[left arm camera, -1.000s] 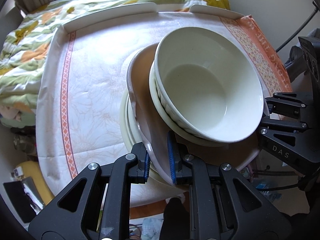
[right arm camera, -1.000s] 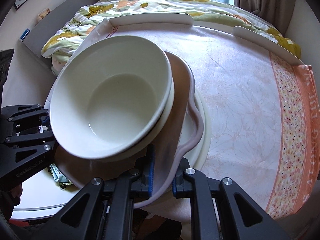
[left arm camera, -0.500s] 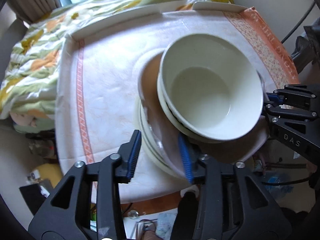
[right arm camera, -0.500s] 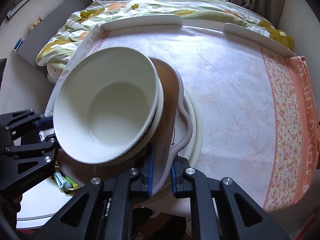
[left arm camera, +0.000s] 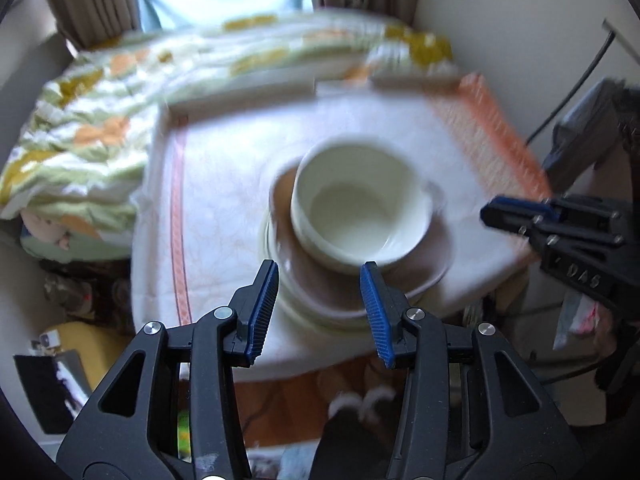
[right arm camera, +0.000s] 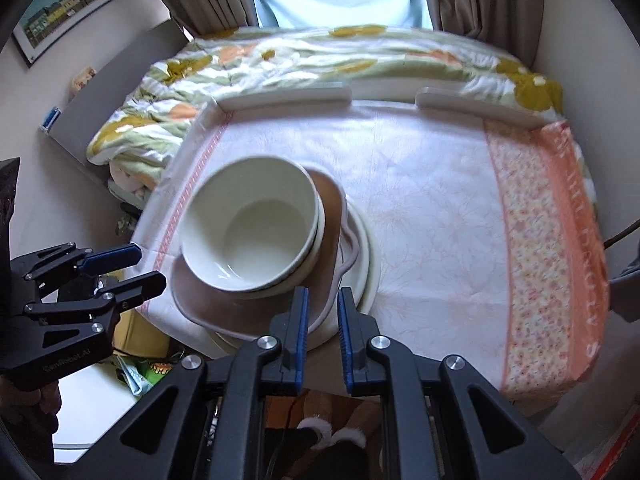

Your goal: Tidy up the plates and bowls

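Stacked bowls (right arm camera: 250, 236) on brown plate (right arm camera: 256, 304)

Bowls (right arm camera: 250, 234) nested on a plate stack (right arm camera: 332, 240) at the table's (right arm camera: 432, 200) near-left edge, bed (right arm camera: 320, 56) behind

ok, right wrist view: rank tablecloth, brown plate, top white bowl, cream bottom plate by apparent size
1. tablecloth
2. brown plate and cream bottom plate: unsure, since the stack hides most of both
3. top white bowl

Left tool (left arm camera: 318, 312) now spread wide and off the brown plate (left arm camera: 424, 276), pulled back. Right tool (right arm camera: 322, 330) also parted, free of the rim. Stack resting on the surface (right arm camera: 432, 216).
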